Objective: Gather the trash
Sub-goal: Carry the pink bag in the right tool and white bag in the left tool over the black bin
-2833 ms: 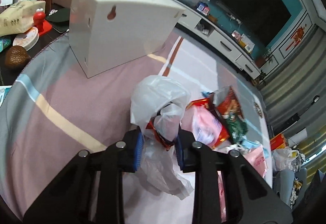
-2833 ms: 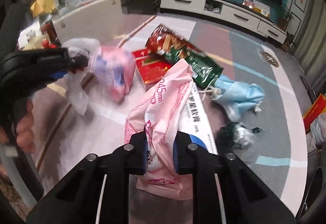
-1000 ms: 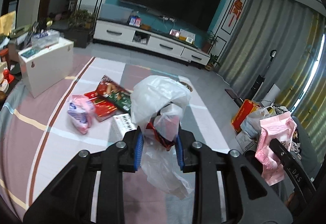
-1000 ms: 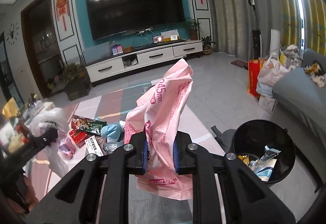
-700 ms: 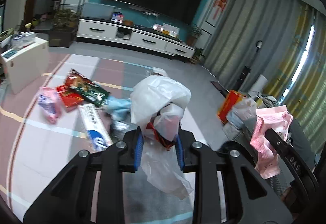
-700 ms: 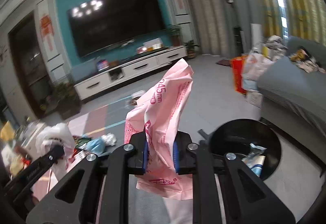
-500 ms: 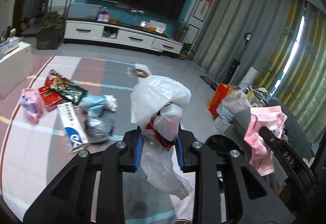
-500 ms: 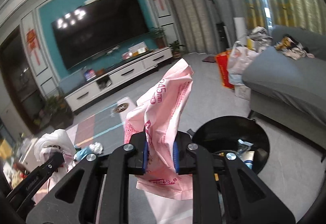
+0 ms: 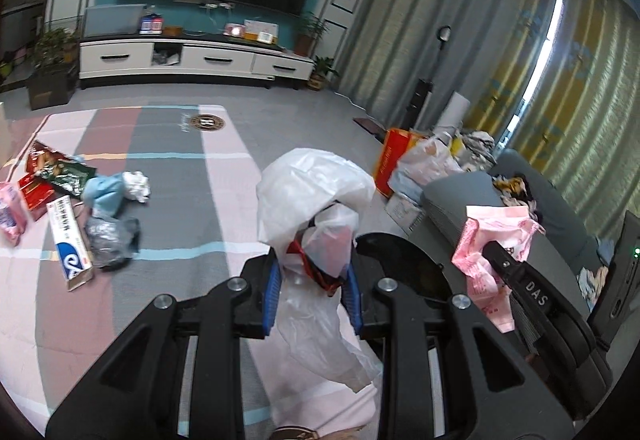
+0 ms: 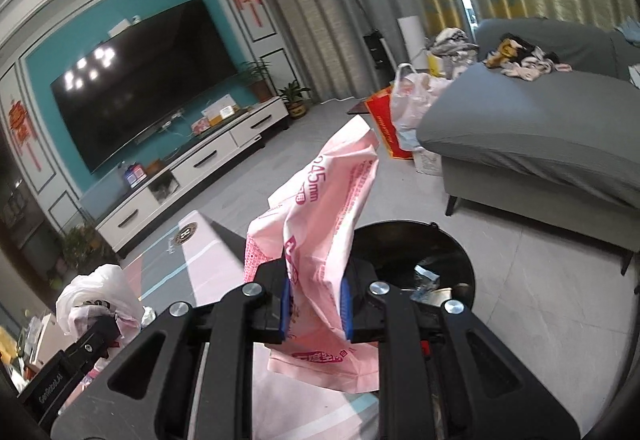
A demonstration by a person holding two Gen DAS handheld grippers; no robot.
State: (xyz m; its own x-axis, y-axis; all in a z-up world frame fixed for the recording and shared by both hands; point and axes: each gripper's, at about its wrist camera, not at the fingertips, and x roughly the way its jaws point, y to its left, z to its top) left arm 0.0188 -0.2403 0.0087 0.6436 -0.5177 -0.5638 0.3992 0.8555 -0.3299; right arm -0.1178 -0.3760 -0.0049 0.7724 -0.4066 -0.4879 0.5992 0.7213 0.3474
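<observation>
A: Item one, left gripper [image 9: 313, 290]: clenched on a crumpled white plastic bag [image 9: 316, 195] with something red inside. Location?

B: Held off the floor, with the black trash bin [image 9: 404, 260] showing just behind the bag. 2.8 seconds ago this gripper sat low over the striped rug [image 9: 168, 175] by a white box; now the view looks across the room, the bin close ahead.

A: Item two, right gripper [image 10: 316, 306]?

B: Clamped on a pink printed wrapper [image 10: 320, 207], marked "245mm". Its camera shows the bin's open mouth [image 10: 424, 256] directly behind and below the wrapper, some scraps already lying inside. Half a second ago the bin sat smaller and further ahead.

A: Meaning for the task?

B: Judgement: the carry is nearly done. Both pieces are at the bin, neither released. The next step is probably to bring each over the opening and let go.

A: Outstanding stock?

B: On the rug, well apart from the bin: a long toothpaste box [image 9: 70, 244], a crumpled grey bag [image 9: 110, 238], a blue mask-like piece [image 9: 105, 189] with white tissue [image 9: 136, 185], a green snack packet [image 9: 66, 173], a red box [image 9: 34, 191], a pink pack [image 9: 10, 215] at the edge. Further trips are needed.

A: Risk?

B: Light film may cling to the pads or drift past the rim.
</observation>
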